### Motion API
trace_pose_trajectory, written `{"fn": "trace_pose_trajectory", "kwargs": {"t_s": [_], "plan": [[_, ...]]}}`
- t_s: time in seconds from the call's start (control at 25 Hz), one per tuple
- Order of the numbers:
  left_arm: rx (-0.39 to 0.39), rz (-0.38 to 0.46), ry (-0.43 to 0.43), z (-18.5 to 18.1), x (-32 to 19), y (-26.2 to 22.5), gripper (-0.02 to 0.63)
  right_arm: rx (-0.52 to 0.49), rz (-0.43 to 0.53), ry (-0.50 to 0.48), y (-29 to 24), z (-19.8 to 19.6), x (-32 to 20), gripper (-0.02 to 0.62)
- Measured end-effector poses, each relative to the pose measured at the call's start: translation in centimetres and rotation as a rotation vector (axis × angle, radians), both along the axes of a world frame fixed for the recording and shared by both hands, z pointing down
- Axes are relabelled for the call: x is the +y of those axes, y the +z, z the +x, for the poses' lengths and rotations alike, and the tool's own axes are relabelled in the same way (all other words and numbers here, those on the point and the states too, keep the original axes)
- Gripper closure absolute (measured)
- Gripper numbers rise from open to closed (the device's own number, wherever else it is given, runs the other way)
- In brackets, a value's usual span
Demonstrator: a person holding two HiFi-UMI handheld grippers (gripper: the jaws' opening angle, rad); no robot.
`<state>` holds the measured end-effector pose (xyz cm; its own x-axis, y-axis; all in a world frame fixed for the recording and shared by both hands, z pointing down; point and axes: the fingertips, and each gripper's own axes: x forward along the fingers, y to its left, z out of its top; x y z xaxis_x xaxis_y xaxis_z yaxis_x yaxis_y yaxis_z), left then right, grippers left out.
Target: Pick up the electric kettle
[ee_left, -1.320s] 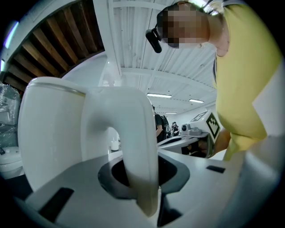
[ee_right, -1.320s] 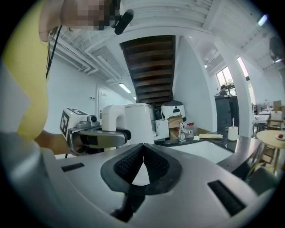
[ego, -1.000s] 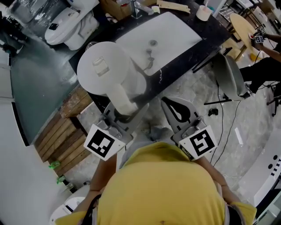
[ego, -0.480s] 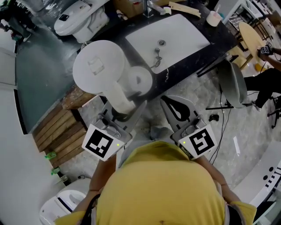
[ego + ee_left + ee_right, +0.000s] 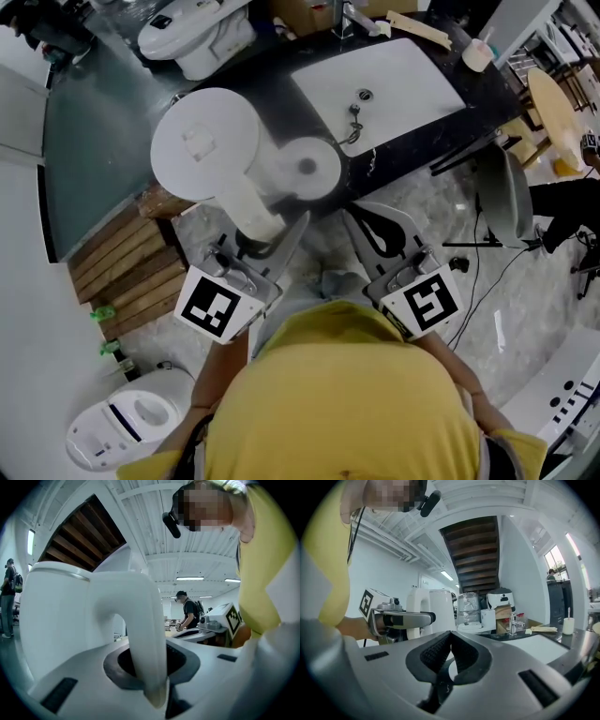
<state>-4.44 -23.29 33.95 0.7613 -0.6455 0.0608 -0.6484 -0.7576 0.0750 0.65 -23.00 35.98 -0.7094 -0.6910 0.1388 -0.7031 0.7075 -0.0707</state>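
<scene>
— The electric kettle: where is it placed in the head view?

— It is seen held over the near left edge of the black counter, beside a round white base and left of the sink. It is judged to be clear of that base. Its handle is clamped by the left gripper. The right gripper is held alongside, apart from the kettle.

— And in the left gripper view?

— The upright handle is seen pinched between narrowly parted jaws, and the gripper is pointed level.

— The right gripper view?

— The pads are pressed together on nothing, and the gripper is tipped slightly downward.

— How is the lift best done?

— The kettle should be held upright and raised smoothly. A firm clamp is needed, since the body hangs to one side of the handle and could swing.
</scene>
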Motion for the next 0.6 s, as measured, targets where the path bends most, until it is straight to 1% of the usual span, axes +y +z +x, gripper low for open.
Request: {"fn": "trace_pose_trajectory", "kwargs": {"t_s": [0.44, 0.6], "plan": [[0.020, -0.007, -0.154, -2.1, 0.3, -0.3, 0.522, -0.008, 0.016, -0.034, -0.5, -1.2, 0.1, 0.577], [0.003, 0.001, -0.194, -2.9, 0.5, 0.1, 0.522, -0.012, 0.023, -0.039, -0.7, -1.4, 0.0, 0.577]]}}
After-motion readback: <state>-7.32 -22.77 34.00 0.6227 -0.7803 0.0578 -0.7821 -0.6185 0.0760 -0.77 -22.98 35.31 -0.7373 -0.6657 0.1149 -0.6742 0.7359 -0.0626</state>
